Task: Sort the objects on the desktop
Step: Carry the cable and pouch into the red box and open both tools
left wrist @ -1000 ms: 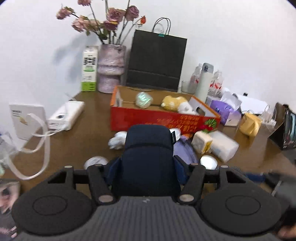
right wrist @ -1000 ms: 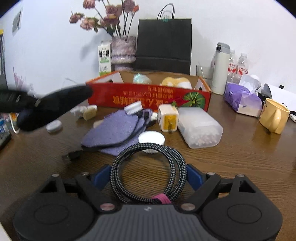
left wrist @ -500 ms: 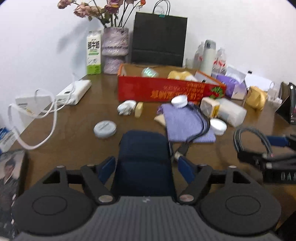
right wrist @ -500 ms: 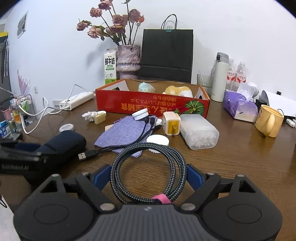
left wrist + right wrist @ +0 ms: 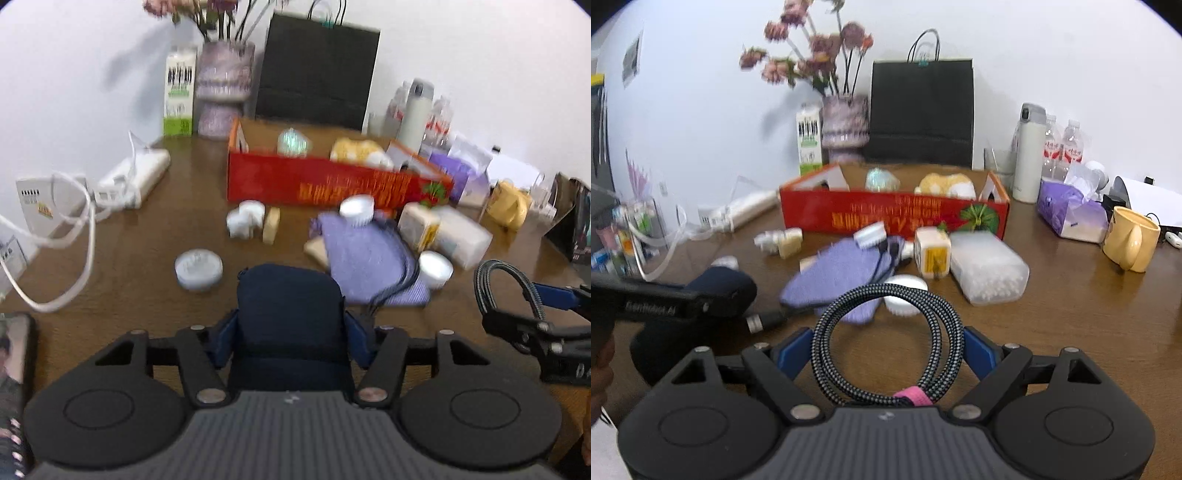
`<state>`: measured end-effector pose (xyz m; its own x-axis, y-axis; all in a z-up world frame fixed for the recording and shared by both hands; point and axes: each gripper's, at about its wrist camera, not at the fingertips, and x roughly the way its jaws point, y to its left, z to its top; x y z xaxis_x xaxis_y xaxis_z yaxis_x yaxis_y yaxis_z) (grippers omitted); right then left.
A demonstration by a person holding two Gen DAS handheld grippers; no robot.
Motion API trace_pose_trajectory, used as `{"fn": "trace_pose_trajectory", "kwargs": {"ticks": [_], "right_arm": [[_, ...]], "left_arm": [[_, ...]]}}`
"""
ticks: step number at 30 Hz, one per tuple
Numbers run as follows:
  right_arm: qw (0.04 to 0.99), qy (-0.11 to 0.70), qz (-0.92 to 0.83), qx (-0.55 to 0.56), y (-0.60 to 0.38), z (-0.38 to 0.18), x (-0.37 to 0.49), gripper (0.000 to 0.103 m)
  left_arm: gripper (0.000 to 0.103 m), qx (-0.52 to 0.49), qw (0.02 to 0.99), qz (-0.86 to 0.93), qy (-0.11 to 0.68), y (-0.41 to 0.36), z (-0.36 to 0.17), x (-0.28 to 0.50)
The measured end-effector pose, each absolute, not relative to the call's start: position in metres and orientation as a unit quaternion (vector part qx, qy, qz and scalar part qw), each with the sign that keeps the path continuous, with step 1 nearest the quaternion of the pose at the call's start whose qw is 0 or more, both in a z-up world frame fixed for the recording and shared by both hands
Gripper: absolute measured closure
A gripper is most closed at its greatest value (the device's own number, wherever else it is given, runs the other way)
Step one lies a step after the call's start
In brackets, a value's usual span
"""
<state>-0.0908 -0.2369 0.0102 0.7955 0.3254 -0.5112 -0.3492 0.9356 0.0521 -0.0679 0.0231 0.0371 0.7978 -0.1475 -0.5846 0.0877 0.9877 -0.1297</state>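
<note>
Both grippers are carrying loads: the left gripper [image 5: 291, 325] is clenching a dark blue pouch [image 5: 290, 314], and the right gripper [image 5: 886, 354] is grasping a coiled braided cable [image 5: 886, 343]. Compared with a second ago, the left one is pulling back from the red box [image 5: 332, 184] toward the near edge, beside the right one. Likely the cable is going into the pouch next.

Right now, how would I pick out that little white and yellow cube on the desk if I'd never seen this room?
Find the long red cardboard box in the middle of the wooden desk. In front of its right end stands the white cube with a yellow face, beside a clear plastic box of cotton swabs. It is the only upright boxy thing with a bright yellow panel.
</note>
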Motion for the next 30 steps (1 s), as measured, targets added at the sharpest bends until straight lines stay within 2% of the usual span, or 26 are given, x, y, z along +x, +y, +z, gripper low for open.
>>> {"fn": "trace_pose_trajectory", "kwargs": {"ticks": [3, 7, 9, 12, 16, 21, 26, 30], "right_arm": [[0.951, 0.246, 0.188, 0.010, -0.247, 0.036, -0.074, 0.018], [0.959, 0.201, 0.198, 0.013, -0.249, 0.081, -0.022, 0.018], [0.961, 0.188, 0.202, 0.003, -0.243, 0.102, 0.018, 0.018], [0.953, 0.219, 0.211, -0.008, -0.225, 0.121, 0.094, 0.018], [0.918, 0.324, 0.226, -0.019, -0.190, 0.110, 0.208, 0.018], [0.873, 0.436, 0.212, -0.052, -0.150, 0.046, 0.301, 0.018], [0.856, 0.477, 0.189, -0.060, -0.138, 0.013, 0.332, 0.017], [0.845, 0.499, 0.186, -0.054, -0.140, 0.011, 0.338, 0.016]], "left_arm": [[0.042, -0.054, 0.958, -0.078, 0.271, 0.032, 0.074, -0.060], [0.042, -0.056, 0.967, -0.088, 0.232, 0.042, 0.140, 0.000], [0.042, -0.054, 0.967, -0.087, 0.234, 0.040, 0.166, 0.050], [0.042, -0.041, 0.959, -0.078, 0.271, 0.030, 0.180, 0.136], [0.042, -0.013, 0.937, -0.038, 0.346, 0.015, 0.152, 0.242], [0.042, 0.007, 0.906, -0.027, 0.423, 0.004, 0.085, 0.320], [0.037, -0.003, 0.889, -0.025, 0.458, 0.008, 0.052, 0.342], [0.034, -0.012, 0.890, -0.036, 0.455, 0.016, 0.063, 0.341]]}}
